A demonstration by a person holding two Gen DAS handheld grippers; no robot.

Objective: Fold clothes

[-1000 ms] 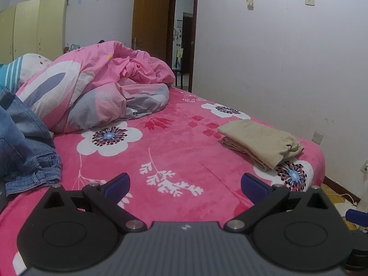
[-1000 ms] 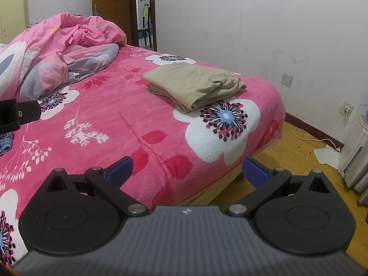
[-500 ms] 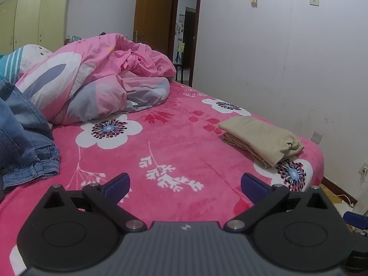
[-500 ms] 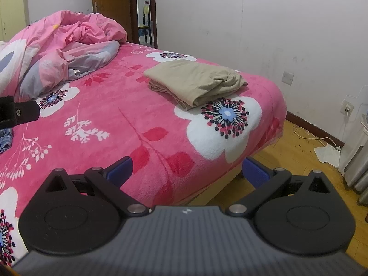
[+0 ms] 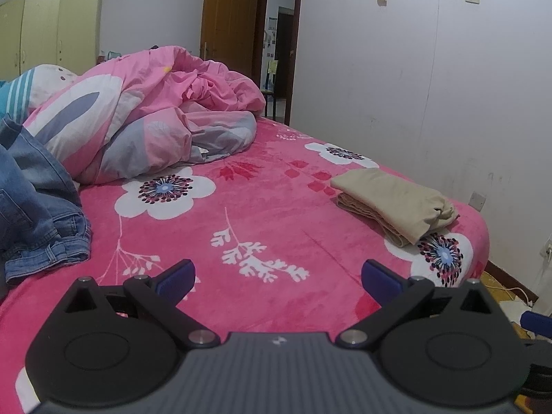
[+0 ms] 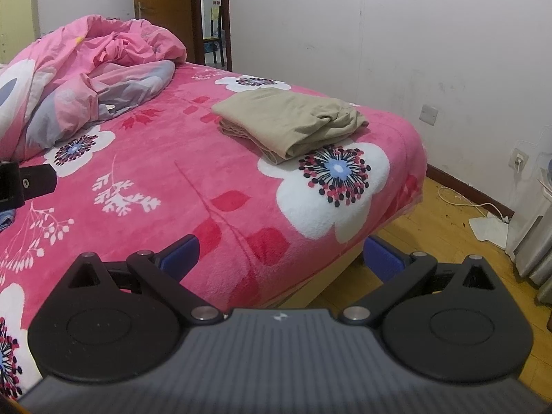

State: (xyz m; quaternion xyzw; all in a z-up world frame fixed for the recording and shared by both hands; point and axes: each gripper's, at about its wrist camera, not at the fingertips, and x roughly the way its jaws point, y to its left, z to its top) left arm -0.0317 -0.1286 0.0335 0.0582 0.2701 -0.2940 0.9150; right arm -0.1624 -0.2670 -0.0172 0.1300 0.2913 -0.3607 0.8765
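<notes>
While both tools hang spread and empty over the near edge of the bed [image 5: 276,227], the clothes lie split to either side of them. Farthest left, the jeans [image 5: 38,214] sit in a rumpled heap at the bed's left edge, up and to the left of the left tool [image 5: 277,274] and clearly nearer to it than to the other; their long axis is hard to read from so crumpled a pile, though a hem seems to point toward the camera. Behind them the quilt [image 5: 148,117] is bunched at the head of the bed. To the right, the beige garment [image 6: 289,120] already lies folded in a flat stack near the bed's right corner, its long side running from near right to far left, ahead and slightly left of the right tool [image 6: 279,255], which is the closer one. If another piece is to be folded, the jeans look the likely one, and that would fall to the left side. Against a second ago, the left view has tipped a little, with the jeans lying a shade lower in frame; the clothes themselves have not shifted.
</notes>
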